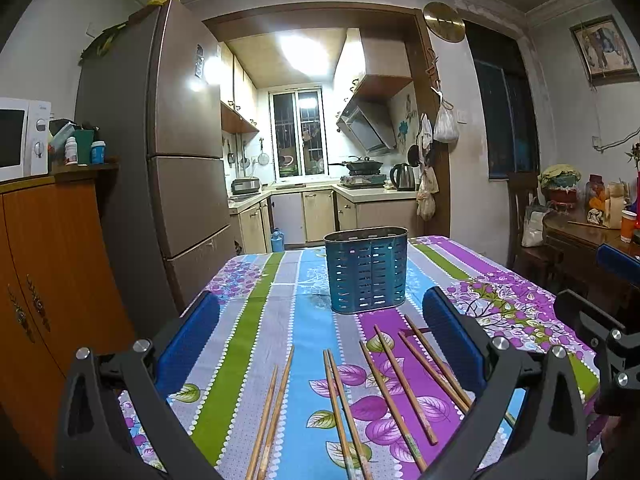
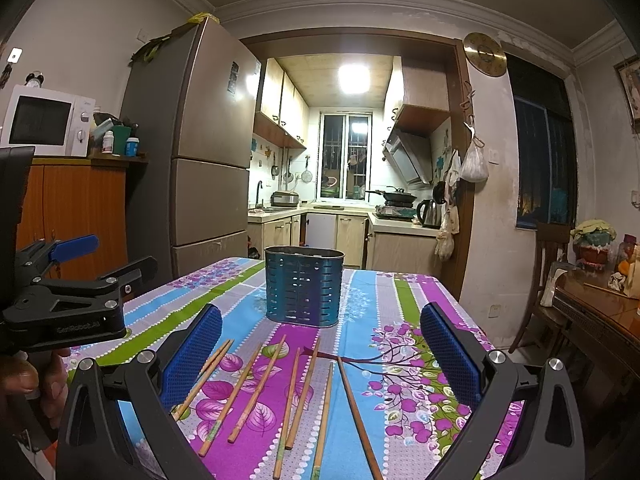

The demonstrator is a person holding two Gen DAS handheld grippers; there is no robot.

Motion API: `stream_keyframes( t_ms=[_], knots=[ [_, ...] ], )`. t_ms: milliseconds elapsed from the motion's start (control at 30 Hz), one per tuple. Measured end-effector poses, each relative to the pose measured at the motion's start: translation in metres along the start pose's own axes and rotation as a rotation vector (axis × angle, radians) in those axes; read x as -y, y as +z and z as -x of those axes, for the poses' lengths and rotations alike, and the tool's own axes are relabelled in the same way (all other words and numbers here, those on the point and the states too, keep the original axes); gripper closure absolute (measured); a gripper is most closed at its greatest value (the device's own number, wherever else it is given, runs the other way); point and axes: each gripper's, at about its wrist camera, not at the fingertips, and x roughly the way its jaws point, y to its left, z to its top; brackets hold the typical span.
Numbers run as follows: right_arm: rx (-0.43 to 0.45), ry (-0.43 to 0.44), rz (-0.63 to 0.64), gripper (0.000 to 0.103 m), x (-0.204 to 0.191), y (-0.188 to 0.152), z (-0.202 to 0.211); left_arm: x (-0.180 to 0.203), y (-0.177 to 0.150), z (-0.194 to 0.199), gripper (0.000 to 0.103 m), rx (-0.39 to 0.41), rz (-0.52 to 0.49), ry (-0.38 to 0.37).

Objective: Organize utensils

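Observation:
A blue perforated metal utensil holder [image 1: 366, 270] stands upright on the floral tablecloth, also in the right wrist view [image 2: 304, 286]; it looks empty. Several wooden chopsticks [image 1: 394, 376] lie loose on the cloth in front of it, also in the right wrist view [image 2: 294, 390]. My left gripper [image 1: 320, 340] is open and empty above the chopsticks. My right gripper [image 2: 320, 344] is open and empty above them too. The left gripper also shows at the left edge of the right wrist view [image 2: 80, 264], and part of the right one at the right edge of the left wrist view [image 1: 608, 300].
The table [image 1: 256, 292] has its far edge behind the holder. A fridge [image 1: 180, 140] and an orange cabinet [image 1: 52, 260] with a microwave stand to the left. A wooden side table [image 2: 600, 312] and chair stand to the right. The kitchen lies beyond.

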Motion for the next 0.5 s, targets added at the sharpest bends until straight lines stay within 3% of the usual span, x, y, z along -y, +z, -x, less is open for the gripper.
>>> stream_keyframes(
  t_ms=[367,467,500],
  knots=[
    [-0.077,0.053,-0.029,0.005,0.034,-0.014,0.002,-0.026,-0.004,0.004,0.005,0.018,-0.008,0.017],
    [-0.121,0.042,-0.022,0.026,0.051,-0.030,0.009,-0.048,-0.011,0.007,0.005,0.015,-0.007,0.046],
    [-0.146,0.045,-0.029,0.043,0.057,-0.039,0.010,-0.056,-0.015,0.009,0.005,0.016,-0.006,0.059]
  ],
)
